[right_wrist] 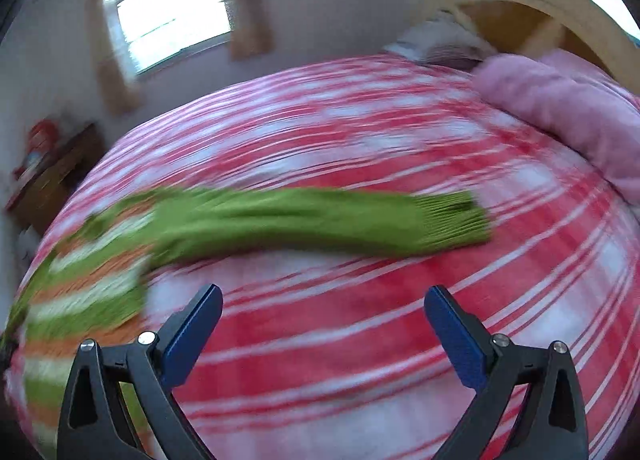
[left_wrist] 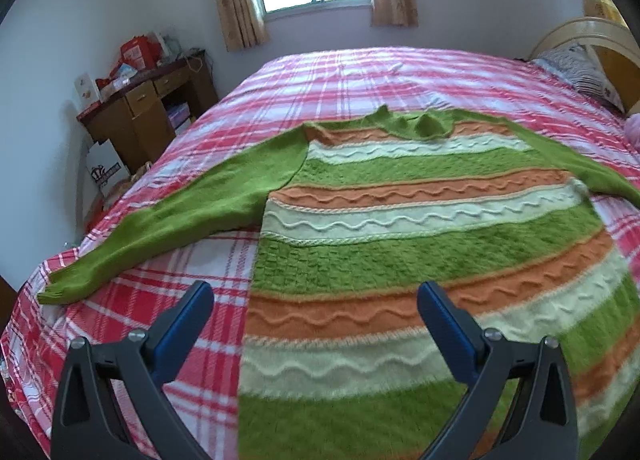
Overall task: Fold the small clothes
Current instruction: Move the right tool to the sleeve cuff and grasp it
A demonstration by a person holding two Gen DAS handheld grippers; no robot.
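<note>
Here, a striped sweater (left_wrist: 420, 227) lies flat on the plaid bed (left_wrist: 344, 71), collar away from the viewer, both sleeves spread outward. The left tongs (left_wrist: 316, 300) stand wide and hold nothing, poised above the lower left part of the body panel; the left sleeve (left_wrist: 168, 219) runs diagonally away to their left, its cuff near the bed's edge. The right tongs (right_wrist: 323, 302) are likewise wide and empty, hovering over bare bed. The right sleeve (right_wrist: 320, 219) lies just ahead of them, its long axis crosswise to the tongs, with the ribbed cuff (right_wrist: 460, 219) toward the right and the body panel to the left. This view is blurred. Judged from the layout, the right tongs are the nearer to a sleeve, so folding that sleeve inward over the body would be the likely opening step.
</note>
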